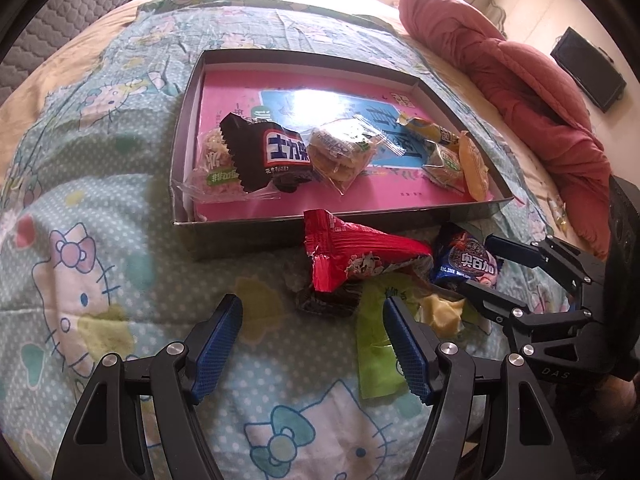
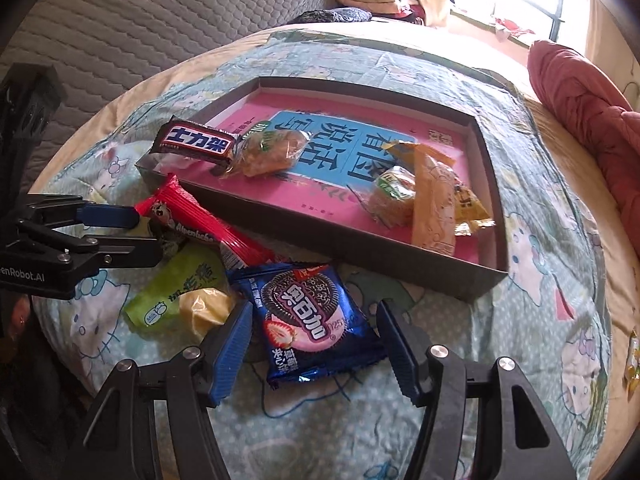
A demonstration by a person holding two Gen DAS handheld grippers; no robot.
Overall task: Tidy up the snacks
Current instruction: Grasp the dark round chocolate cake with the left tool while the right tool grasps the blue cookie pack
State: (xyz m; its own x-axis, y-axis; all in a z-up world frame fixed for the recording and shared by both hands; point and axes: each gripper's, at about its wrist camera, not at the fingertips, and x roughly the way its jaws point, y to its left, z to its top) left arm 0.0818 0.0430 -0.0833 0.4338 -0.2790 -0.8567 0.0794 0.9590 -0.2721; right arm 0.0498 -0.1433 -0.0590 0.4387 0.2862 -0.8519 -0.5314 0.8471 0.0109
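A cartoon-print blanket (image 1: 100,240) covers the bed. The box (image 1: 240,226) holds several snacks; others lie just beside it. Left gripper (image 1: 312,344) and right gripper (image 2: 316,344) gape wide, holding nothing; a blue cookie packet (image 2: 312,316) lies between the right fingers.

A shallow grey cardboard box (image 2: 400,258) lies on the cartoon-print bedspread (image 2: 520,360), with a pink glossy book (image 2: 320,192) flat inside it. On the book, a dark brown chocolate bar wrapper (image 2: 196,142) sits at the left end, a clear-wrapped cracker pack (image 2: 272,152) just right of it, and yellow snack packets (image 2: 436,200) at the right end. Before the box, a red foil wafer packet (image 2: 200,220) leans against its front wall. A blue cookie packet (image 2: 316,320) lies between the fingers of the right tool (image 2: 316,344), and a green milk-candy packet (image 2: 176,296) is to its left. The left tool (image 1: 312,348) hangs above the bedspread, its right finger over the green packet.
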